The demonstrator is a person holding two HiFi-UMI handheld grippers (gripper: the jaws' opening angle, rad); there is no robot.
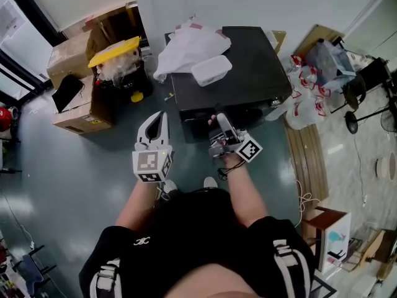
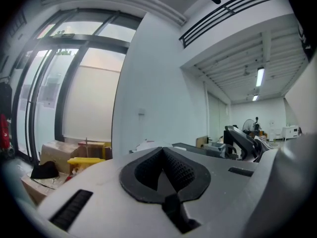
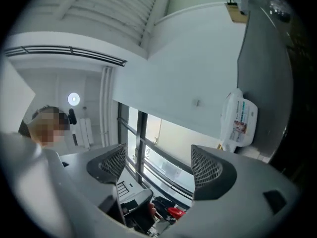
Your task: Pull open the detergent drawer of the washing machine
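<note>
So the washing machine (image 1: pixel 248 73) is the dark box straight ahead of the person, and the detergent drawer should be somewhere along the top of its front panel (image 1: pixel 257 113). From the head view that panel is squashed into a thin strip, so honestly I can't pick out the drawer or tell if it's out at all. The right gripper (image 1: pixel 219 124) is clearly the nearer one, with its tips right at the machine's front top edge. The left gripper (image 1: pixel 161 118) hangs off to the side over the floor, apart from the machine. I'd guess the drawer slides out toward the person, so the pull goes straight back along that line. In its own view the right gripper (image 3: pixel 157 162) has its jaws spread wide with nothing between them. It's tilted up past the machine's top, where a white pack of wipes (image 3: pixel 240 118) sits. The left gripper (image 2: pixel 166 170) has its pads pressed together, empty.
</note>
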